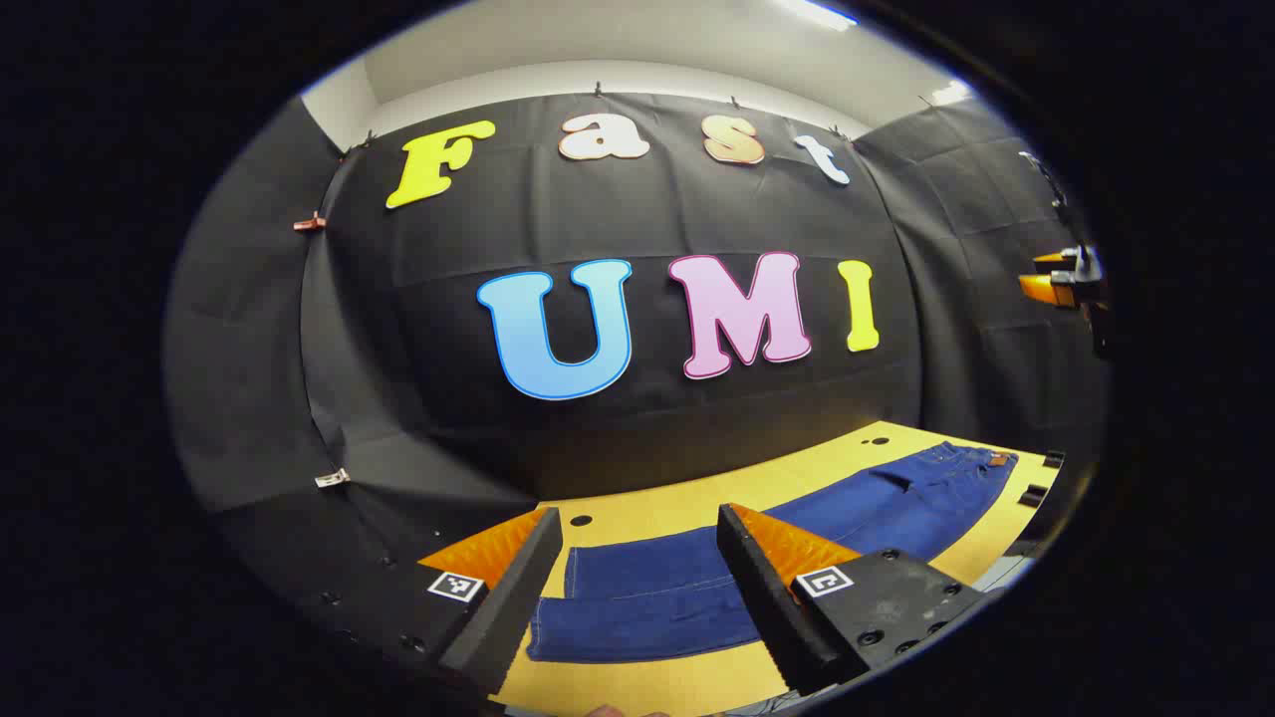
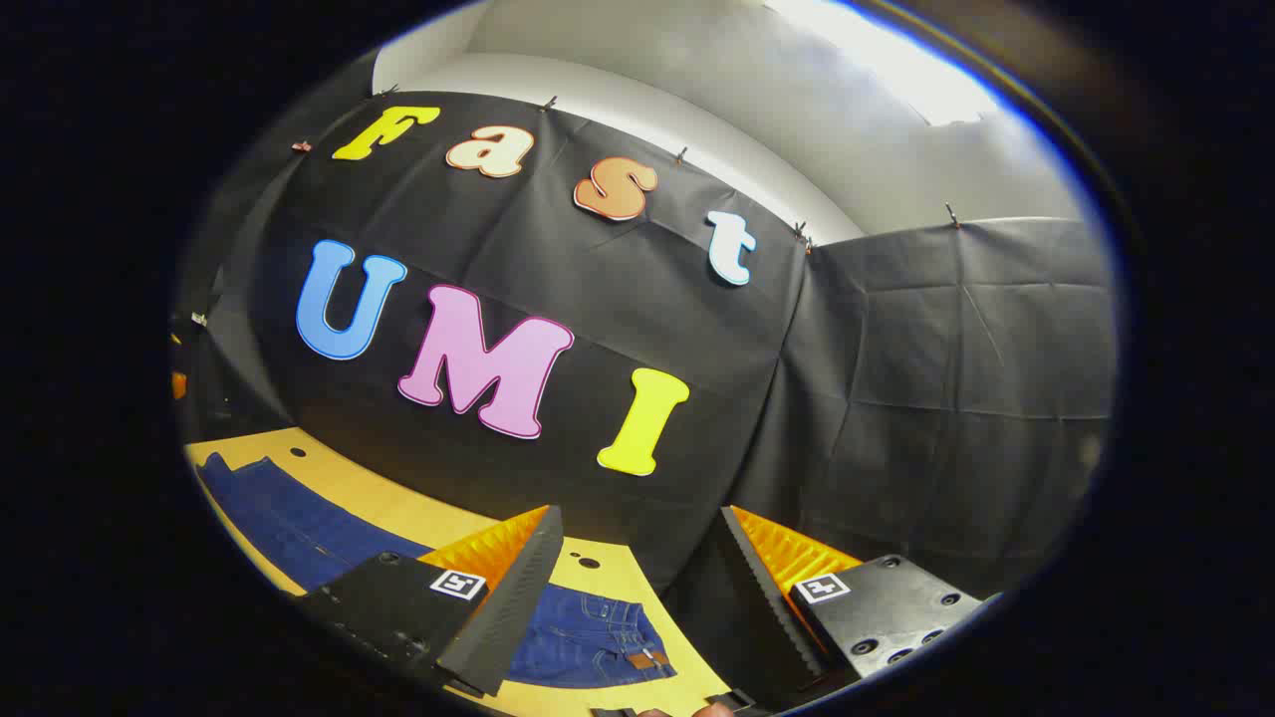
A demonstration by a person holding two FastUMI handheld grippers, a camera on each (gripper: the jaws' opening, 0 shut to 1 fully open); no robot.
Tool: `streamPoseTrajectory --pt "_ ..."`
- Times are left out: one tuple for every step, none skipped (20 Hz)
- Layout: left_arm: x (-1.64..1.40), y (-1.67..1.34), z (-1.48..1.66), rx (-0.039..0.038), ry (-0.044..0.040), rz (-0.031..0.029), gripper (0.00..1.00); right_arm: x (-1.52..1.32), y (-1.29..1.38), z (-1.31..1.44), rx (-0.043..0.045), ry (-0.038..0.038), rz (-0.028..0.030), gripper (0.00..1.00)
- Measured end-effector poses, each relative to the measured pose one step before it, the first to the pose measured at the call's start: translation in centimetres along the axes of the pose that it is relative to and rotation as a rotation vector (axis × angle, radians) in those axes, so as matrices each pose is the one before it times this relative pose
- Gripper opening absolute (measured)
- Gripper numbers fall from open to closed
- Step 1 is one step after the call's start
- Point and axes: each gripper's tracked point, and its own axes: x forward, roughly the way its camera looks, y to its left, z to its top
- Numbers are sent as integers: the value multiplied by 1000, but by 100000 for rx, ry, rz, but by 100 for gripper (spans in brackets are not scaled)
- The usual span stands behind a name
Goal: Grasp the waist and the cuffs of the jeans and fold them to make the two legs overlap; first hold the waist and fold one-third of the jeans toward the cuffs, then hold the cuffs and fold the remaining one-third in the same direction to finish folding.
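Dark blue jeans [image 1: 896, 508] lie flat on the yellow table [image 1: 797, 468], legs side by side. In the left gripper view the cuffs [image 1: 598, 597] are nearest, just beyond my left gripper [image 1: 637, 597], which hovers open above them with nothing held. The waist [image 1: 971, 460] with its brown patch lies at the far right. In the right gripper view the waist [image 2: 598, 637] sits just below and between the fingers of my right gripper [image 2: 637, 607], also open and holding nothing. The legs [image 2: 279, 513] run off to the left.
The table [image 2: 398, 508] has small round holes [image 1: 581, 520] near its back edge. Black cloth walls close the booth behind and on both sides. Two small black clamps [image 1: 1036, 493] sit on the table's right edge near the waist.
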Motion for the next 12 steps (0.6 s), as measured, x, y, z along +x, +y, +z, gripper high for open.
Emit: streamPoseTrajectory --pt "-21 -106 549 -3501 -933 140 98 -107 354 -64 1813 650 596 96" --pt "-7 -129 321 -3127 -571 386 98 -23 163 -4 1299 384 34 95" --pt "50 -28 26 -2252 -393 510 98 7 93 -124 763 316 84 95" --pt "104 -13 257 -1412 -281 210 98 -75 208 -37 550 466 442 95" --pt "59 -104 14 -627 -83 -192 98 -88 313 -143 184 312 977 95" --pt "66 68 -12 194 147 -207 98 -63 171 -180 -647 318 518 95" --pt "2 180 -127 664 212 -113 98 47 -41 -127 -1162 224 -68 96" --pt "-25 178 -109 477 569 4 98 46 -23 -107 -962 339 -73 96" --pt "-54 152 -291 -11 545 68 98 -62 102 -100 -416 358 137 96" --pt "-69 162 -78 -526 241 163 98 -48 102 12 -45 118 212 96" --pt "-22 117 -99 -840 232 366 98 17 73 35 -152 6 19 96" --pt "-43 137 -44 -671 30 350 98 28 26 15 -245 138 42 96"
